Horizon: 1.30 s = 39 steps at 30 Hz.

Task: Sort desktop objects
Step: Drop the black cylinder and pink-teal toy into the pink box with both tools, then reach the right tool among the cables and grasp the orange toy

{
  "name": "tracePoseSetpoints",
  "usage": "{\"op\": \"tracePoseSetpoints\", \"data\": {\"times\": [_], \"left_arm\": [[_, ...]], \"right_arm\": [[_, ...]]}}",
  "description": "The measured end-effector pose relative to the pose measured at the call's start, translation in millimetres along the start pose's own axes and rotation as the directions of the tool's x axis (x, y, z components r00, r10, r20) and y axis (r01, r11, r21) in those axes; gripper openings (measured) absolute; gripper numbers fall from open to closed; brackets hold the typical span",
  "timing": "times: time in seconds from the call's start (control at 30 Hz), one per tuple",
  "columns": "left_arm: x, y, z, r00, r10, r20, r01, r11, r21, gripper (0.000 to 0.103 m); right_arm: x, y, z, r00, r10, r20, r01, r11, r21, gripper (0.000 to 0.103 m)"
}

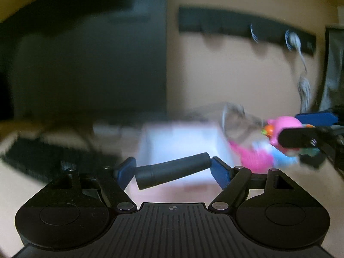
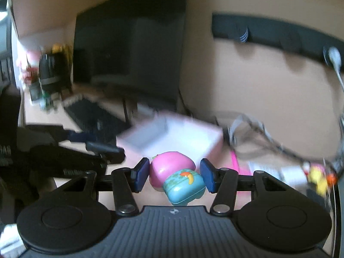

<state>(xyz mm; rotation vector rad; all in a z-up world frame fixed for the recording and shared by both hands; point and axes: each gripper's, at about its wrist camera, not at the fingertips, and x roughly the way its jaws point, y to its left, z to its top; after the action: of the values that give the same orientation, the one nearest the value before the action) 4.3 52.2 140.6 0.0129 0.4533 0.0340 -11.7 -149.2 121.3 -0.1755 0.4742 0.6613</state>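
Note:
My left gripper [image 1: 173,169] is shut on a black cylinder [image 1: 172,172], which lies crosswise between the blue pads, held end to end above the desk. My right gripper [image 2: 174,175] is shut on a pink and teal toy [image 2: 176,179] with an orange mark on its teal part. The same toy [image 1: 281,126] shows at the right edge of the left wrist view, in the other gripper's fingers [image 1: 301,137]. In the right wrist view the left gripper [image 2: 94,146] reaches in from the left with the black cylinder [image 2: 103,147]. A white open box [image 2: 172,133] stands ahead of both grippers.
A dark monitor [image 2: 133,43] stands at the back with a black keyboard [image 2: 94,118] before it. Cluttered small items [image 2: 45,75] sit far left. A clear tangle of cables [image 2: 253,133] and pink items [image 1: 255,157] lie right of the box [image 1: 178,139]. All is motion-blurred.

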Motion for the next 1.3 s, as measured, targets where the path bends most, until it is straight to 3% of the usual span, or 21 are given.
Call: {"op": "tracePoseSetpoints", "data": {"times": [0.13, 0.17, 0.2, 0.23, 0.33, 0.43, 0.57, 0.7, 0.8, 0.93, 1.1, 1.23, 1.3], "left_arm": [[21, 20, 53, 0.994, 0.016, 0.107, -0.011, 0.999, -0.043, 0.081], [27, 26, 63, 0.993, 0.019, 0.119, -0.011, 0.998, -0.065, 0.088], [34, 32, 71, 0.993, 0.024, 0.119, -0.014, 0.996, -0.087, 0.094], [39, 36, 75, 0.993, 0.031, 0.114, -0.019, 0.994, -0.108, 0.097], [42, 41, 71, 0.993, 0.058, 0.099, -0.043, 0.989, -0.141, 0.097], [47, 36, 48, 0.996, 0.075, 0.038, -0.068, 0.986, -0.153, 0.098], [47, 9, 11, 0.997, 0.06, -0.044, -0.064, 0.992, -0.108, 0.1], [48, -32, -31, 0.99, -0.003, -0.14, -0.002, 0.999, -0.032, 0.101], [45, -56, -55, 0.972, -0.097, -0.212, 0.094, 0.995, -0.023, 0.101], [44, -89, -66, 0.951, -0.195, -0.24, 0.202, 0.979, 0.005, 0.101], [58, -115, -58, 0.935, -0.251, -0.252, 0.265, 0.964, 0.021, 0.102], [69, -126, -58, 0.927, -0.256, -0.275, 0.275, 0.961, 0.032, 0.102], [74, -130, -61, 0.921, -0.252, -0.296, 0.273, 0.961, 0.032, 0.102]], "right_arm": [[24, -6, 58, 0.993, -0.013, 0.121, 0.008, 0.999, 0.038, 0.052], [30, -9, 69, 0.99, -0.008, 0.14, 0.0, 0.998, 0.057, 0.055], [37, -14, 79, 0.987, 0.007, 0.16, -0.02, 0.997, 0.08, 0.059], [44, -19, 87, 0.985, 0.008, 0.173, -0.025, 0.995, 0.099, 0.072], [47, -36, 96, 0.977, -0.079, 0.196, 0.054, 0.99, 0.128, 0.075], [34, -51, 85, 0.971, -0.132, 0.197, 0.106, 0.985, 0.137, 0.078], [32, -66, 51, 0.962, -0.246, 0.117, 0.236, 0.967, 0.09, 0.078], [35, -78, 11, 0.954, -0.3, 0.008, 0.299, 0.952, 0.071, 0.079], [37, -90, -14, 0.942, -0.331, -0.061, 0.334, 0.94, 0.073, 0.082], [39, -121, -34, 0.898, -0.42, -0.132, 0.434, 0.895, 0.101, 0.086], [35, -166, -50, 0.834, -0.522, -0.181, 0.551, 0.809, 0.206, 0.087], [46, -204, -59, 0.759, -0.617, -0.207, 0.651, 0.709, 0.273, 0.088], [51, -222, -66, 0.759, -0.605, -0.242, 0.651, 0.689, 0.317, 0.092]]}}
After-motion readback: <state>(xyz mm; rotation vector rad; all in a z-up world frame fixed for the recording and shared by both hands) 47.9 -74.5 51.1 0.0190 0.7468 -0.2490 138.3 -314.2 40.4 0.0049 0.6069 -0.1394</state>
